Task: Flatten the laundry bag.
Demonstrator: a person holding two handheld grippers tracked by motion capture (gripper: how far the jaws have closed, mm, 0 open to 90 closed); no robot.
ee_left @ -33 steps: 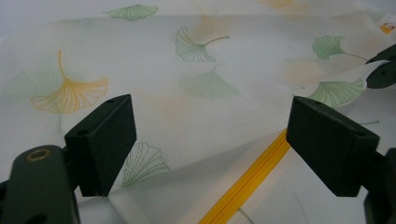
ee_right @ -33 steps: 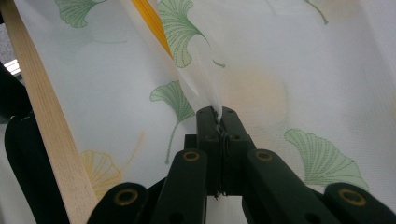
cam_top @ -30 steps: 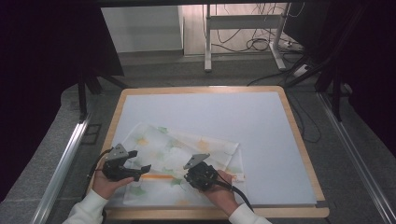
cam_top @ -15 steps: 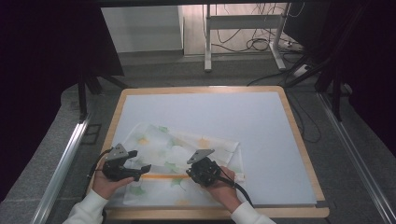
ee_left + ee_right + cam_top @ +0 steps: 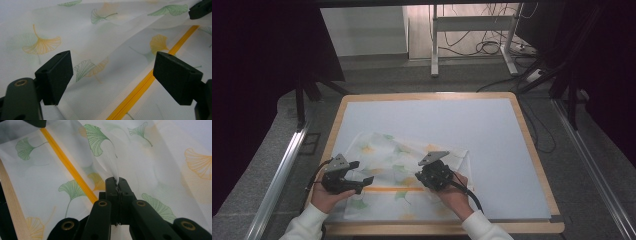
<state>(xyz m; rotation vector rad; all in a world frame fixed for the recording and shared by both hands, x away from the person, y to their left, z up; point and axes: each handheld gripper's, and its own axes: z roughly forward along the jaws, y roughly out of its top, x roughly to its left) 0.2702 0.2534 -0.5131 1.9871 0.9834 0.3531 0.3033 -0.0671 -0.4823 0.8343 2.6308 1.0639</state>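
While the right gripper [image 5: 435, 176] pinches the thin leaf-print cloth [image 5: 407, 172], the left gripper [image 5: 346, 177] waits open beside it.

From the high view, the cloth lies on the near part of the table [image 5: 512, 150], between both hands. In the left gripper view, the jaws stand wide apart over the cloth [image 5: 105, 50] and its yellow stripe [image 5: 147, 80], holding nothing. In the right gripper view, the jaws are shut tight on a pinched-up bit of cloth [image 5: 110, 162], lifting it a little. The step looks like picking up a layer to fold or spread it. Next, the left gripper likely needs to close on the cloth too.
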